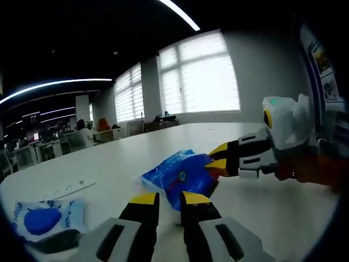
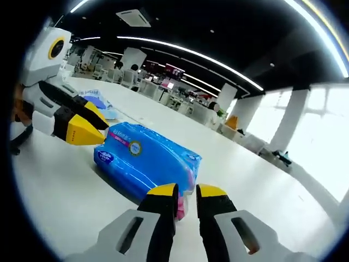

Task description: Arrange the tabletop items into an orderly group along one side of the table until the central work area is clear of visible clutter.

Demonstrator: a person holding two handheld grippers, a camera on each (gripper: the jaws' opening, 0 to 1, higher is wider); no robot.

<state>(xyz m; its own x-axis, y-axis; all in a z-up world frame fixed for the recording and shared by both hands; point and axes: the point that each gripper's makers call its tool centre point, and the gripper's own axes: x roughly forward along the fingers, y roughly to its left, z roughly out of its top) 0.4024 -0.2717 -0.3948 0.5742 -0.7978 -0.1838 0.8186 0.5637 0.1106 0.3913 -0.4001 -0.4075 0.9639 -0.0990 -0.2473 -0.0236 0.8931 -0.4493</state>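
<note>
The soft blue plastic tissue pack (image 2: 144,161) looks light and slippery; both the left tool (image 1: 169,201) and the right tool (image 2: 186,190) pinch its opposite end seams.

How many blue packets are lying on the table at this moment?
2: a blue tissue pack mid-table between the left gripper and right gripper; a smaller white-and-blue packet near the table edge. Others may be hidden.

I see a big white table (image 1: 256,191). A blue pack (image 1: 180,177) lies on it, a smaller blue-and-white pack (image 1: 46,216) lies off near the edge, and a white strip (image 1: 68,189) lies nearby.
</note>
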